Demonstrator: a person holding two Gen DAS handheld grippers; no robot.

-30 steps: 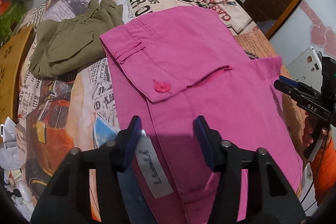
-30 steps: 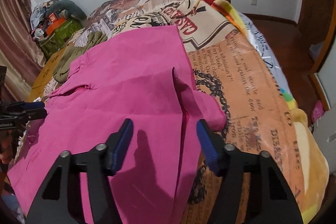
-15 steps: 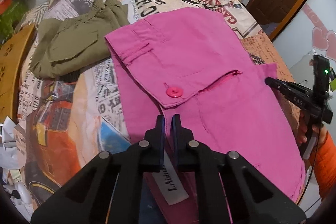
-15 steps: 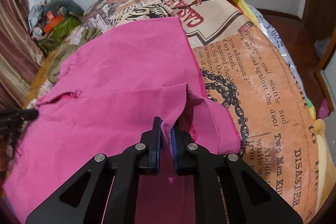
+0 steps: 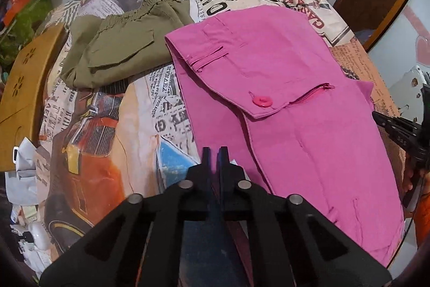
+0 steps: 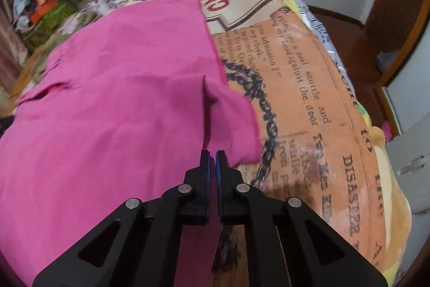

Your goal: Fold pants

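Both my tools, left (image 5: 213, 152) and right (image 6: 213, 155), have just clamped onto the near edge of the pink pants (image 5: 282, 98), spread across the bed (image 5: 107, 125) toward twelve o'clock, the next fold not yet made.

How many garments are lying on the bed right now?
2. The pink pants are spread nearest the grippers; the olive pants lie bunched just beyond their waistband, farther up the bed. Others may be hidden out of frame.
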